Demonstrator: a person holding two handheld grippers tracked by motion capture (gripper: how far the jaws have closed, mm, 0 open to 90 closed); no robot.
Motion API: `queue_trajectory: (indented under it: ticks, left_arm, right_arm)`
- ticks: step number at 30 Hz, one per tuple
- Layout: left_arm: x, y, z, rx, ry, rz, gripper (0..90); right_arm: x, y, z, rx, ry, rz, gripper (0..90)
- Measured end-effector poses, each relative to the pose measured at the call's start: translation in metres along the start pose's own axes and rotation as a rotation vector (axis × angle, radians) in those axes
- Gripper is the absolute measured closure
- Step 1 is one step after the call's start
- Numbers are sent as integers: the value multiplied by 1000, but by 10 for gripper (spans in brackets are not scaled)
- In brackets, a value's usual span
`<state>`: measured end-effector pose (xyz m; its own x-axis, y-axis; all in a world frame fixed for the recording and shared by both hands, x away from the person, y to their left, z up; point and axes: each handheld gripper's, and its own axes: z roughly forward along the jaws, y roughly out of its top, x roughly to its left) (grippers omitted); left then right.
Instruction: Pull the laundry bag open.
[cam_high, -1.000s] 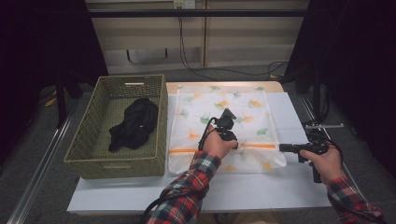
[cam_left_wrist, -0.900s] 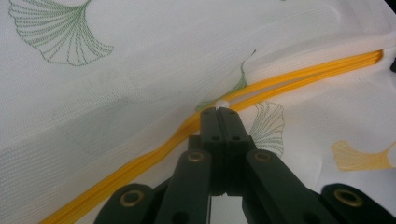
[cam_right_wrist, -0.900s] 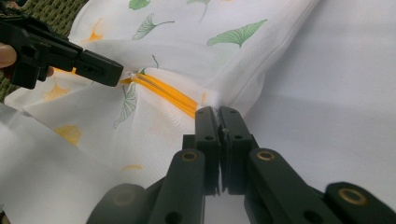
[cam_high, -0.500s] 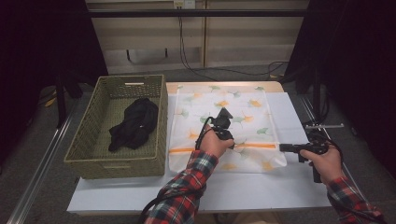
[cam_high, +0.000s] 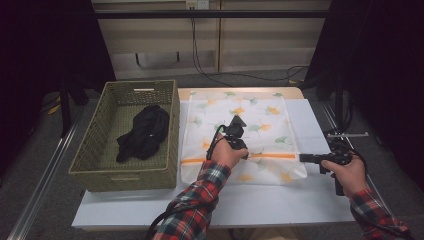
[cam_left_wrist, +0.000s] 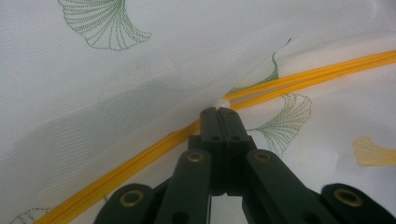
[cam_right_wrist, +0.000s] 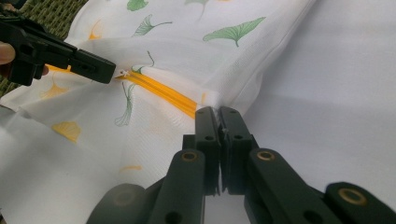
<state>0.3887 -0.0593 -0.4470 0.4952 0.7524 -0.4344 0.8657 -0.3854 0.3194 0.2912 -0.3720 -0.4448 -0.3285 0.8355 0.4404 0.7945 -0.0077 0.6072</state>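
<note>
Moved: left gripper (cam_high: 239, 148) sits a little nearer the person's left along the zip than half a second ago; right gripper (cam_high: 303, 158) has kept its place.
Work in hand: opening the yellow zip (cam_left_wrist: 140, 156) of the mesh laundry bag (cam_high: 240, 110), by my reading.
Bag: flat on the white surface (cam_high: 310, 200), just beside the wicker basket (cam_high: 92, 155) that holds a black garment (cam_high: 145, 131).
Left jaws: together, pinching the small white zip pull (cam_left_wrist: 223, 101).
Right jaws: clamped on the bag's edge (cam_right_wrist: 215, 100) at the zip's end.
Handling: light, thin, floppy mesh; likely to bunch and slide unless held taut.
Where to hold: the pull for the slider, the seam at the zip's end as anchor.
</note>
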Motion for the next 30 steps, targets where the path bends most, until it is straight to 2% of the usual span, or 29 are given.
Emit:
queue_trajectory:
  ticks: [2, 5, 9, 11, 14, 15, 19, 25, 29, 30]
  left_arm:
    - [0, 0, -1, 4, 14, 7, 900]
    - [1, 0, -1, -3, 3, -3, 900]
    - [2, 0, -2, 2, 2, 4, 900]
    - [2, 0, -3, 4, 17, 10, 900]
    - [5, -1, -3, 1, 4, -11, 900]
    - [6, -2, -4, 4, 7, -2, 900]
    - [8, -2, -6, -5, 10, -16, 900]
    - [13, -3, -11, -6, 23, -14, 900]
    - [17, -5, -12, -15, 16, -38, 900]
    - [18, -5, -13, -7, 19, -28, 900]
  right_arm:
    - [0, 0, 0, 0, -2, -2, 875]
    - [0, 0, 0, 0, -1, -1, 874]
    - [0, 0, 0, 0, -1, 0, 875]
    - [0, 0, 0, -3, -4, -1, 875]
    - [-1, 0, -1, -2, -7, 1, 875]
    - [-1, 0, -1, -1, -7, 1, 874]
    - [-2, 0, -1, -2, -7, 2, 875]
    - [-3, 0, -1, -5, -15, 3, 875]
    - [-4, 0, -2, -8, -17, 8, 874]
    - [-5, 0, -2, -8, -18, 6, 875]
